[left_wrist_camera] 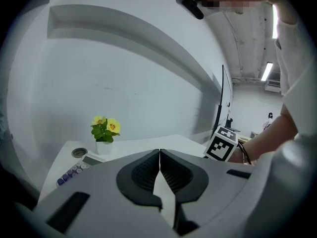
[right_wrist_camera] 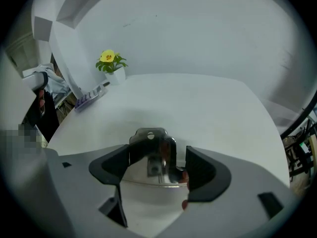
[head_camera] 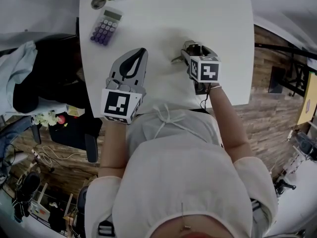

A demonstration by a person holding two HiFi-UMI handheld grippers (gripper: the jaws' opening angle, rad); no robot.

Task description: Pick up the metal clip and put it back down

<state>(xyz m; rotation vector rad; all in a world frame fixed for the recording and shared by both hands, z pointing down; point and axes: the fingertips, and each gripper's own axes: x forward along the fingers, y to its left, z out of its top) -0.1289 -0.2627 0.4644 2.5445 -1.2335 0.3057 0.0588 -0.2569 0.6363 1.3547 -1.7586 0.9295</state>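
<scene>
White table [head_camera: 163, 19] holds the metal clip [right_wrist_camera: 153, 144] on its right side, between the wide jaws of our right gripper [right_wrist_camera: 158, 157], not squeezed. Our left gripper [left_wrist_camera: 159, 166] is shut, empty. We think the shiny clip may slip or tip if we pinch crooked.

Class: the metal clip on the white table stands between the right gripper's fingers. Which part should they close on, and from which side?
Probably the narrow raised lever, with the hole, of the metal clip, squeezed across its two sides. Come in low from the near side, as the right gripper is lined up; the clip's body below looks wider.
</scene>
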